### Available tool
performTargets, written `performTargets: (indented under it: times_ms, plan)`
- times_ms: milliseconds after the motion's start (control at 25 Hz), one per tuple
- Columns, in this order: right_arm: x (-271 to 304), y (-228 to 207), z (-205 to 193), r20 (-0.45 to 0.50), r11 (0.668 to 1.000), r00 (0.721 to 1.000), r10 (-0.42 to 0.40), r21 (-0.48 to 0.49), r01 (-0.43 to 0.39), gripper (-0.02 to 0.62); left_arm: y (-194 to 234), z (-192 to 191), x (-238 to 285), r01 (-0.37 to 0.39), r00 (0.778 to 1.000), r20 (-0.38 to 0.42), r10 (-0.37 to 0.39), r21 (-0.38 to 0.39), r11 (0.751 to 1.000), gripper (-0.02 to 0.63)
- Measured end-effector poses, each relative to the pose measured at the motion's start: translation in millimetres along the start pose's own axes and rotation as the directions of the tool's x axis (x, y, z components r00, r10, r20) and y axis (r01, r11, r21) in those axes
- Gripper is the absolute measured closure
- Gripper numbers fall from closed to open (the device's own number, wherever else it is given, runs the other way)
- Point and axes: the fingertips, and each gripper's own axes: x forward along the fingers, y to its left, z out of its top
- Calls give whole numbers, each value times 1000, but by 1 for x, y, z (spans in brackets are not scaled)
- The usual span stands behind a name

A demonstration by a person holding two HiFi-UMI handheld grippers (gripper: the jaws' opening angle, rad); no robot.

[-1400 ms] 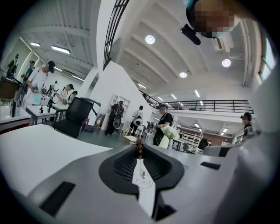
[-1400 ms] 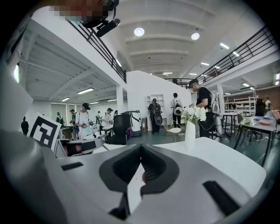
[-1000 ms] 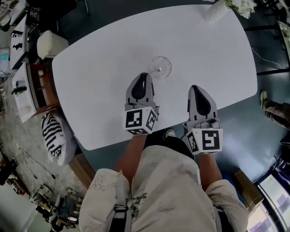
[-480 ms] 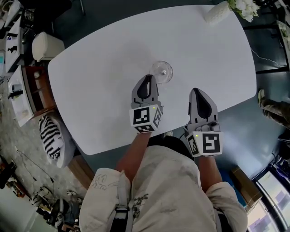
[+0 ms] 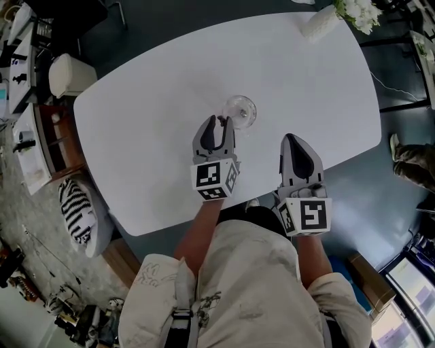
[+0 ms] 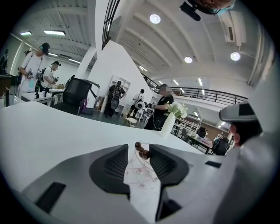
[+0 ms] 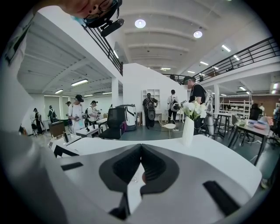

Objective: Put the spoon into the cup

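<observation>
Resting in the clear cup (image 5: 239, 111) is a dark-tipped spoon (image 6: 142, 151).

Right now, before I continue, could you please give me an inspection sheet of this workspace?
Surface: white table, no spills seen.
Job's things: clear cup upright; spoon appears to stand in it, dark handle up.
Clutter: white vase with flowers at the far corner.
Grippers: left gripper jaws opening, spoon handle between them, unpressed; right gripper shut, empty.
Cables: nothing seen on the table.
Surroundings: striped cushion beside the table; people standing beyond.
</observation>
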Motion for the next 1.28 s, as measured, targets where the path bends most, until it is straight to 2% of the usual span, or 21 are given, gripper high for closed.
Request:
performTargets:
  times_ms: [360,720,1000,1280]
  plan:
    - [-18,0,21,60,1000,998,6,-2,-6,607,-14,23,-32,-6,999,43,4,55,998,469]
    - [-28,-18,47,137,999,990,42,-19,-40,607,-38,55,-72,-60,990,137,44,116,991,469]
    - [-35,-34,74,200,994,974,105,-44,-99,607,-67,98,-107,-131,966,248,80,197,972,469]
    - [-47,-56,112,284,986,946,158,-90,-138,607,-94,142,-141,-226,923,362,128,240,944,469]
